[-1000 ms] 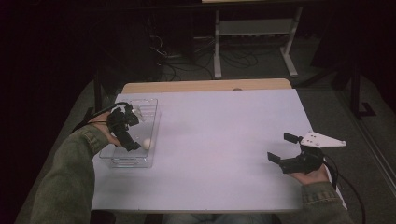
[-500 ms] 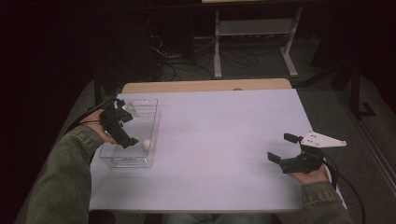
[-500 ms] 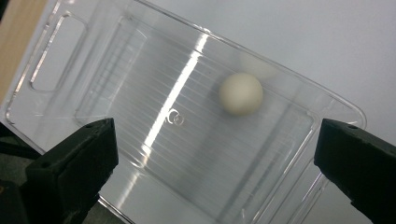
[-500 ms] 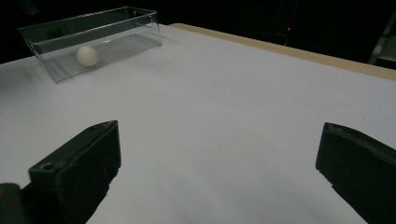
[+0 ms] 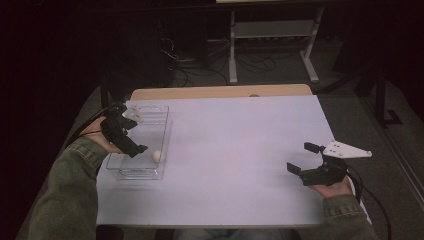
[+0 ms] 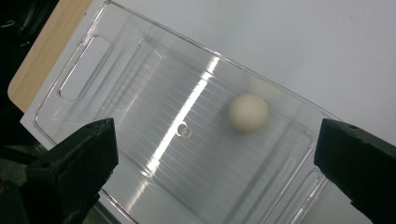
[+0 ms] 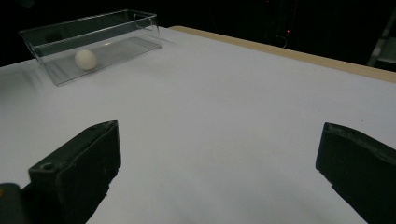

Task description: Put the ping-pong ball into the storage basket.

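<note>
A small white ball [image 6: 248, 113] lies in the clear box [image 5: 131, 172] at 9 o'clock on the surface [image 5: 240, 150]. The left tongs [image 5: 131, 134] hang over it, wide open and empty. Go straight down, then close gently; it may roll. The right tongs [image 5: 305, 158] wait open at 4 o'clock.

Looking along our right tool [image 7: 217, 172], we see its two black jaws set wide apart above the bare white table [image 7: 224, 121]. Well ahead and to the left stands a clear plastic bin [image 7: 93, 44]; a white ball [image 7: 86, 59] rests inside it.
</note>
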`<act>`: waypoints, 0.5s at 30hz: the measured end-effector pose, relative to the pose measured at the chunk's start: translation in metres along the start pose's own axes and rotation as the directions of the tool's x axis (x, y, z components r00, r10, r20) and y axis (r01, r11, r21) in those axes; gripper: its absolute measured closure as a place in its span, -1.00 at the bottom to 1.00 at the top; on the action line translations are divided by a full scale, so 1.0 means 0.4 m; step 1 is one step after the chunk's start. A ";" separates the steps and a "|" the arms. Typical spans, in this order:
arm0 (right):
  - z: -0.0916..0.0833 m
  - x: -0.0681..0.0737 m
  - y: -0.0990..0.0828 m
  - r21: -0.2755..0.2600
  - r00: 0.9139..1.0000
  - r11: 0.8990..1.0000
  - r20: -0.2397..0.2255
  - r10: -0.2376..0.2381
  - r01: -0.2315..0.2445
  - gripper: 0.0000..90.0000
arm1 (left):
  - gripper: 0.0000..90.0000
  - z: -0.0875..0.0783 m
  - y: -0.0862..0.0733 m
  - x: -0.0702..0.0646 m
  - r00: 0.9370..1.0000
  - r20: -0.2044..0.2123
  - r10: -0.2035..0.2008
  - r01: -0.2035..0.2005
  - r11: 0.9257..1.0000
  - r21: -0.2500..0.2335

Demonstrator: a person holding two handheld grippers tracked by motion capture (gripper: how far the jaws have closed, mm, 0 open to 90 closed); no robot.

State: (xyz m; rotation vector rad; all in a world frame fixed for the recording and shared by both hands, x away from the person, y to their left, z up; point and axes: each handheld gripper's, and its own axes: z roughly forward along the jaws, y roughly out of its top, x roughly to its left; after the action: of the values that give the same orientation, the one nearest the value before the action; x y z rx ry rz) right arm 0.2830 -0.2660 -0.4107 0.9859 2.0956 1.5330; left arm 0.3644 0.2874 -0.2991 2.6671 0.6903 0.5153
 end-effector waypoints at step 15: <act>-0.001 0.001 0.001 -0.004 1.000 1.000 0.001 -0.002 0.002 -1.00 | -1.00 -0.017 -0.036 -0.024 0.999 -0.019 -0.047 0.044 0.993 -0.106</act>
State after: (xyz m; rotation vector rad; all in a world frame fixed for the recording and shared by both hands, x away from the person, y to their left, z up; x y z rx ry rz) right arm 0.2826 -0.2660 -0.4103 0.9828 2.0911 1.5344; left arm 0.3478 0.2959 -0.3016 2.5447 0.7081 0.5535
